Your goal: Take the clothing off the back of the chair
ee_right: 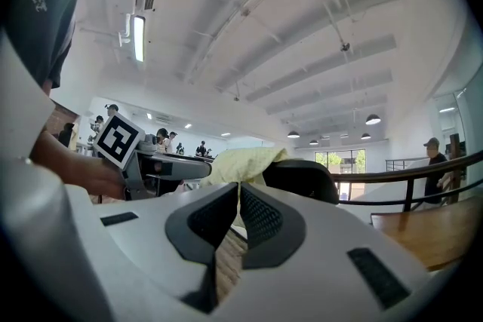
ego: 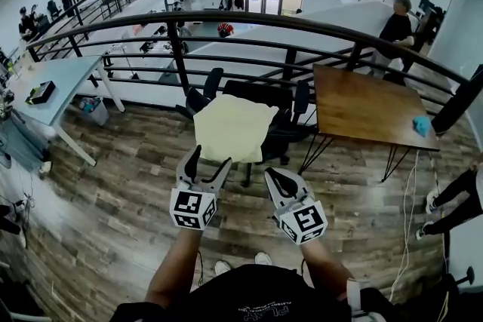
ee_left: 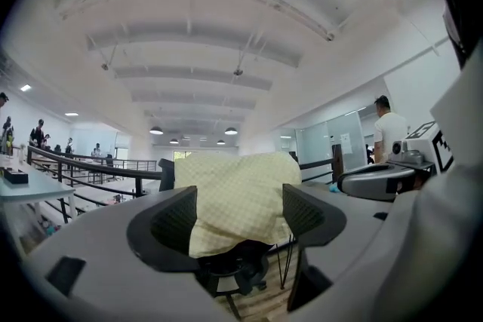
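Head view: the pale yellow garment [ego: 232,128] drapes the office chair [ego: 260,93] back at frame centre, just above my left gripper [ego: 211,159], fingers parted and empty, and my right gripper [ego: 275,176], fingers closed on nothing.

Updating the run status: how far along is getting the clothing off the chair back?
Done: nothing; the pale yellow garment hangs over the back of the black chair. In hand: the left gripper is lined up on it, jaws apart, no grip. The right gripper is shut, empty. Left: grip it and lift it clear.
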Motion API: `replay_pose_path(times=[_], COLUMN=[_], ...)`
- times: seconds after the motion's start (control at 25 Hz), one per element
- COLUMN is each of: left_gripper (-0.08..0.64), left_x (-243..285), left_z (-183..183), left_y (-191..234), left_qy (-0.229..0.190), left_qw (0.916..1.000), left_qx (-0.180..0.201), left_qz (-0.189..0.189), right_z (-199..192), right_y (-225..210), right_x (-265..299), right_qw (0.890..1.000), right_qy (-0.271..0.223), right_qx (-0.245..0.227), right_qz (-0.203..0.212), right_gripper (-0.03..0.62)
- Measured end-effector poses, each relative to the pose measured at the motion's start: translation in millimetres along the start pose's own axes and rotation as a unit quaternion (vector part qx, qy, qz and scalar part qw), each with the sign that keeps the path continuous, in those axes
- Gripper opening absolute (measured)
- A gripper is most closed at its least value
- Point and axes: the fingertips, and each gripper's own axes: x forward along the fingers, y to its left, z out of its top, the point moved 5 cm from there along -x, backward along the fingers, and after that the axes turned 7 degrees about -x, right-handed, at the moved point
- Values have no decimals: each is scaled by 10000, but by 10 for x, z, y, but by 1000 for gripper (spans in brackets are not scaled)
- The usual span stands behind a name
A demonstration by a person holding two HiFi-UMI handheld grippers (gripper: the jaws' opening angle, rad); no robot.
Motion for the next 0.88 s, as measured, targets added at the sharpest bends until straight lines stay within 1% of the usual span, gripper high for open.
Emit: replay_pose_path(times=[0.24, 0.36, 0.44, 0.52, 0.68, 0.88], left_gripper=[456, 491, 497, 497, 497, 495], left_x=[166, 299, 385, 460, 551, 646], left_z=[6, -40, -76, -98, -94, -120], left_y=[34, 48, 69, 88, 92, 87], left_qy=[322, 600, 813, 934, 933, 1076], left_qw=[9995, 9979, 9962, 9951, 9952, 9936], left_qx=[72, 231, 299, 314, 282, 289], left_qz=[28, 40, 55, 90, 122, 191], right_z=[2, -4, -5, -8, 6, 2], right_y=[-44, -59, -97, -148, -218, -262], right_x=[-14, -5, 0, 8, 2, -21], right_qw=[9999, 9998, 9997, 9997, 9996, 9992], right_qy=[50, 80, 76, 71, 102, 102], right_qx=[81, 104, 115, 76, 29, 109], right_qz=[-96, -130, -179, -200, -261, -367], right_gripper=[23, 23, 23, 25, 25, 23])
